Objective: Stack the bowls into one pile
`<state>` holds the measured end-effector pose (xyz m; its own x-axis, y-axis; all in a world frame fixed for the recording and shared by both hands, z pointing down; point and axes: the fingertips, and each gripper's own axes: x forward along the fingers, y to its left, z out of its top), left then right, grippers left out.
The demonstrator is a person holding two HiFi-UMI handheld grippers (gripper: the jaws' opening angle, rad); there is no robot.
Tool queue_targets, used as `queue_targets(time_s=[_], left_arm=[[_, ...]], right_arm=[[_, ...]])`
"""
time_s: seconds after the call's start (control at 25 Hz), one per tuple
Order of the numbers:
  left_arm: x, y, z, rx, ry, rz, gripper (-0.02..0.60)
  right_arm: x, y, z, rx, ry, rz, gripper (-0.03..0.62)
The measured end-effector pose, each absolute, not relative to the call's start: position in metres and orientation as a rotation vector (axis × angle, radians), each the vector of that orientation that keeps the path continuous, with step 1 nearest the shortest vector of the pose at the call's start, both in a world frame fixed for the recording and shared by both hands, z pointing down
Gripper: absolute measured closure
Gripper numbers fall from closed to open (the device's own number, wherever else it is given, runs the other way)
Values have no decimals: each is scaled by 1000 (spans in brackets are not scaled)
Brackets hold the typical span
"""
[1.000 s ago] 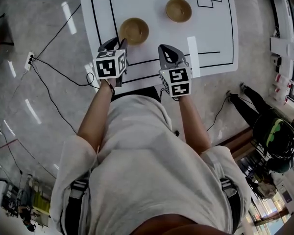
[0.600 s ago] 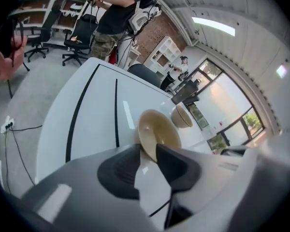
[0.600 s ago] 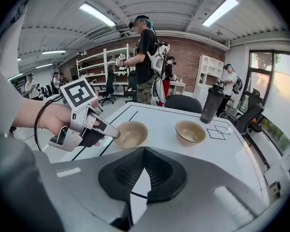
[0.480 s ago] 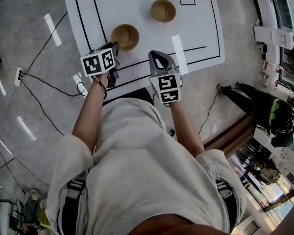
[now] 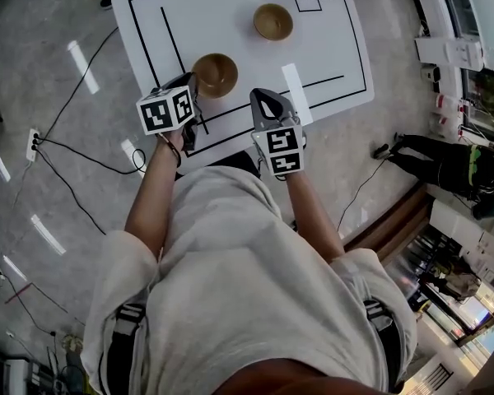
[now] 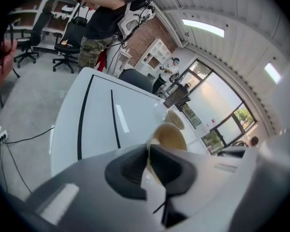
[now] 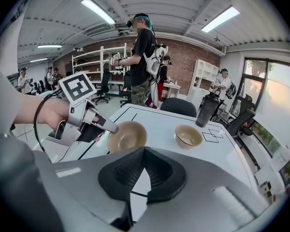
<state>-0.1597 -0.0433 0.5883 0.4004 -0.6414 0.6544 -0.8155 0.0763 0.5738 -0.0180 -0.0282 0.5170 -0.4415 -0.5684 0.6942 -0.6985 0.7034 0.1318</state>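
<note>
The left tool (image 5: 193, 82) has just been closing and pinches the rim of the near bowl (image 5: 215, 74), upper centre on the counter (image 5: 230, 6). The far bowl (image 5: 273, 21) sits above it, apart. The right tool (image 5: 263, 99) is together and empty. The bowl looks light, stiff and smooth, so a rim pinch could slip.

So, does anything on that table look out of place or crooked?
Only the near bowl: it looks tilted, its rim between the left tongs, which have just been closing on it. The far bowl sits level.
</note>
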Motion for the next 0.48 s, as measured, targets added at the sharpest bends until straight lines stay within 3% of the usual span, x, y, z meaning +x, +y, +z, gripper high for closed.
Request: queue_targets(time_s=[0.48], left_arm=[[-143,-53,549,1721,-1290,133,560]], right_arm=[[0,-35,498,1044,-2206,230,595]])
